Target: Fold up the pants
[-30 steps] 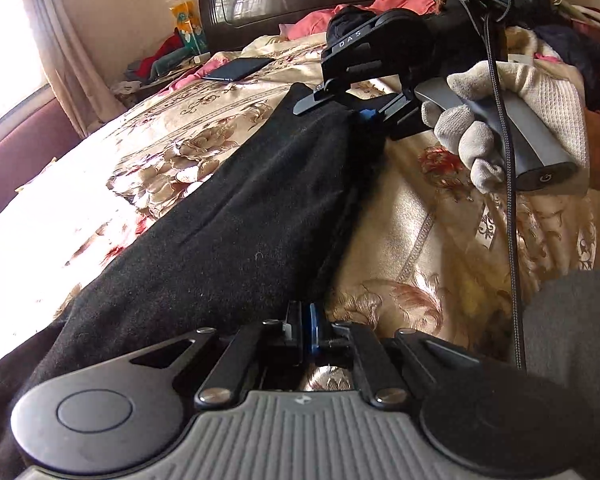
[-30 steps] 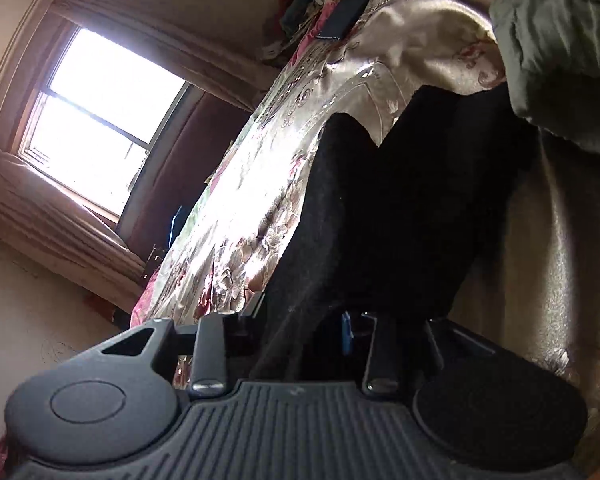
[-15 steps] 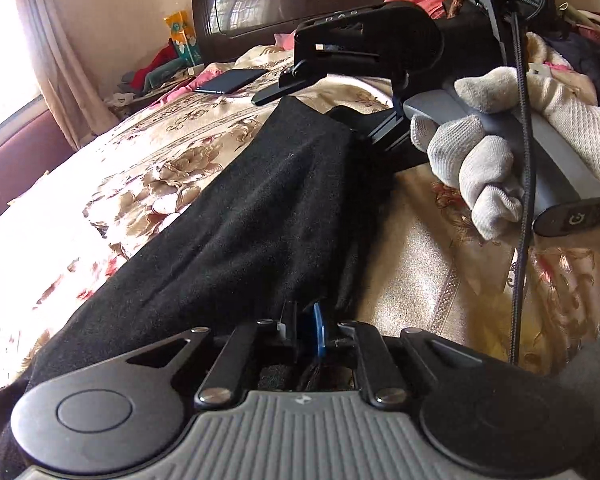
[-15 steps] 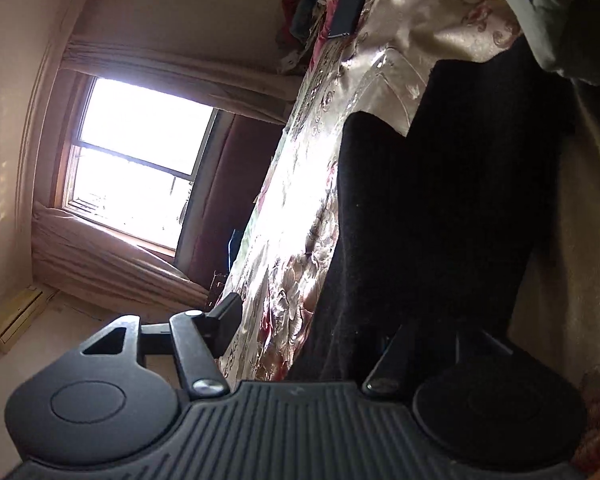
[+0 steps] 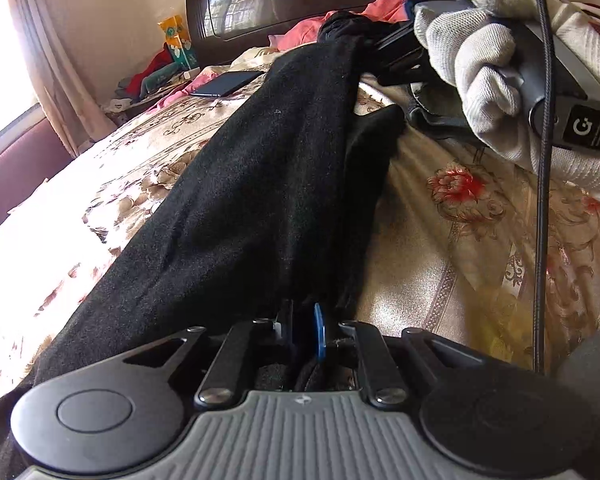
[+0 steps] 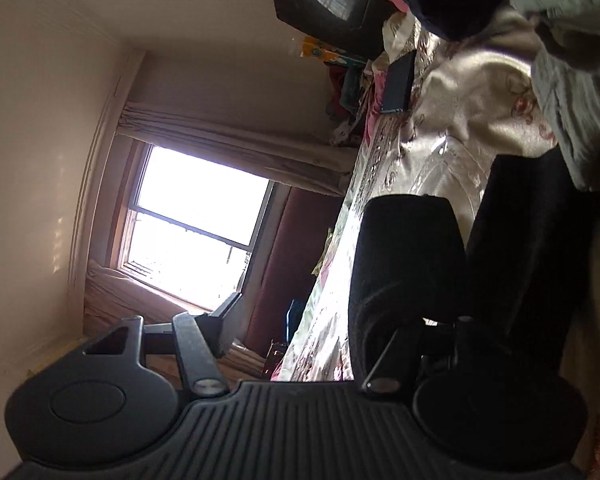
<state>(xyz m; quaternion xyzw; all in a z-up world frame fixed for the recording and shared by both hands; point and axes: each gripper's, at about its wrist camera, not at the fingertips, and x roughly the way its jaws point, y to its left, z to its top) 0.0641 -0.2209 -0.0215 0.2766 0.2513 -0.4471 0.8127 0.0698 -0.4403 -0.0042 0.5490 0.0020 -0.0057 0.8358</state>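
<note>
A bed (image 5: 452, 240) with a shiny floral bedspread fills most of the left wrist view, its dark wooden headboard (image 5: 244, 12) across the far end and a curtained window (image 6: 196, 236) beyond its left side. Along the bed lie the black pants (image 5: 236, 208), a long dark band running from the near edge toward the headboard, with a second fold of the same cloth dropping off its right side onto the bedspread. In the right wrist view, which is rolled on its side, the pants (image 6: 408, 264) rise as two dark lengths, one close in front of the camera.

The left gripper (image 5: 300, 330) sits at the near end of the pants, its fingers nearly together and clamped on a bunch of the black cloth that passes between them. The right gripper (image 6: 324, 320) stands with its fingers wide apart; the left finger is out in the air against the window, and the right one is hidden in shadow behind the cloth, so whether it touches the pants cannot be told. A white knitted glove (image 5: 500, 68) wraps that tool's grey handle at the far end of the pants, a black cable hanging down from it.

Near the headboard's left corner lie a dark tablet (image 5: 226, 83), a heap of pink and red clothes, and an orange-and-green carton (image 5: 177, 40).
</note>
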